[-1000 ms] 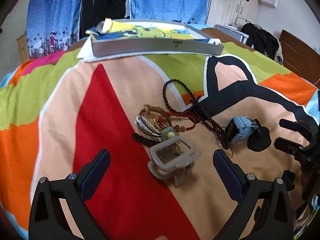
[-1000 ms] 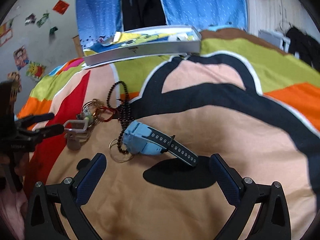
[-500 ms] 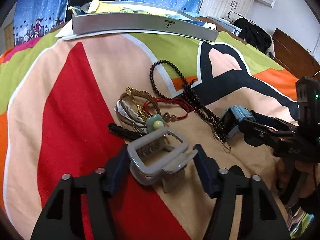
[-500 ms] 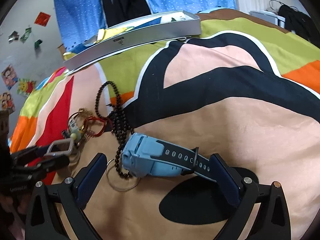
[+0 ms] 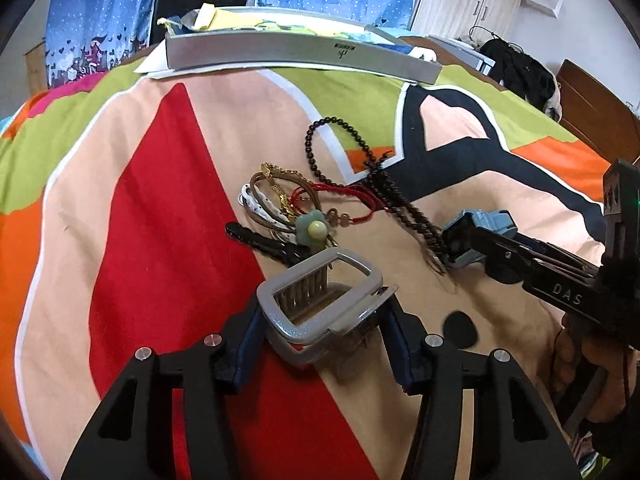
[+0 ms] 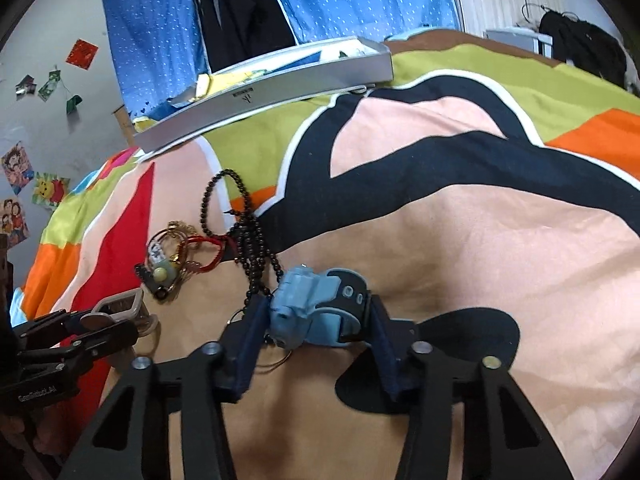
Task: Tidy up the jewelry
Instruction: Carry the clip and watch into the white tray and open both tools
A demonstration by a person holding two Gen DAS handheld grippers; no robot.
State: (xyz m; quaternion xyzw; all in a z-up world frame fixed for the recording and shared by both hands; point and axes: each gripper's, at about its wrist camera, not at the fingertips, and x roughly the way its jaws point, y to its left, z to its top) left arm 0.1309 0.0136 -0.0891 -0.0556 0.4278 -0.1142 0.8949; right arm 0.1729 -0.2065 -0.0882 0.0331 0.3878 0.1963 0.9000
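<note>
"DAS…" legible on right gripper (image 5: 460,240), its fingers clamping blue watch (image 6: 308,304); left gripper (image 5: 324,328) fingers pinch grey hair claw (image 5: 320,304); silver tray (image 5: 296,50) holds papers.

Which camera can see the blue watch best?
The right wrist camera. There the blue watch sits close up in the middle, clamped between the right gripper fingers. In the left wrist camera the watch is off to the right and partly hidden behind that gripper's black fingers.
</note>
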